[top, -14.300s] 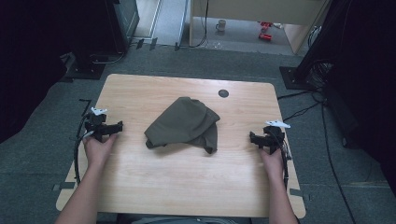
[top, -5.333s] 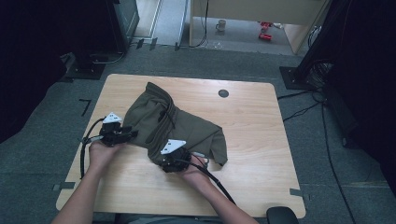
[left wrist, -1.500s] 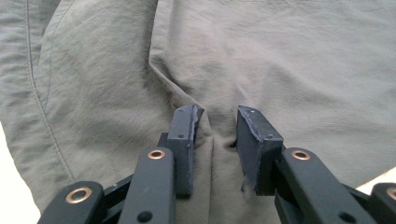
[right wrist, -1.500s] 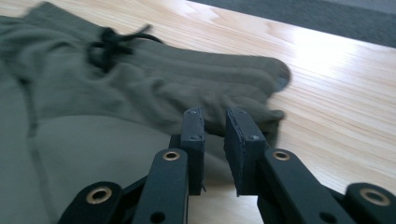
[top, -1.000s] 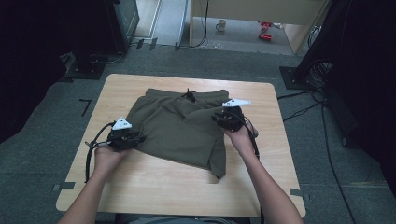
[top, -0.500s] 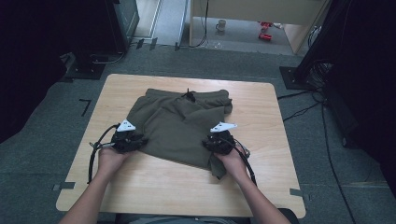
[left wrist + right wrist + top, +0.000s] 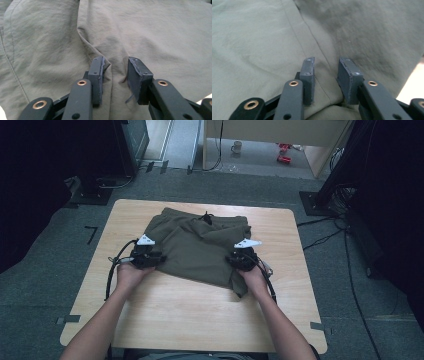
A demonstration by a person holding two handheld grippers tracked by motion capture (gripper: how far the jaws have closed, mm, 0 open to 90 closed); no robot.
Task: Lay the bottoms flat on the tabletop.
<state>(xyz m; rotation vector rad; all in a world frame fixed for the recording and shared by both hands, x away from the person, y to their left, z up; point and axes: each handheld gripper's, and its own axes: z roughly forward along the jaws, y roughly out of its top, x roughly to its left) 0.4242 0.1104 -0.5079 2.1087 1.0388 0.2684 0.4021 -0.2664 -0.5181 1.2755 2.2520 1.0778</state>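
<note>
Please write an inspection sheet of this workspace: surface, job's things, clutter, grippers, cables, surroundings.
Surface: light wooden table, near half bare.
Job's things: olive-green shorts spread flat on the far half, one corner hanging toward the person.
Clutter: nothing seen.
Grippers: left gripper at the garment's left edge, a fabric fold between its jaws, which have just been closing; right gripper at the right edge, jaws over a seam, also just closing. Grip cannot be confirmed.
Cables: black cable looping from the left gripper.
Surroundings: grey carpet, mug on the floor beyond.
</note>
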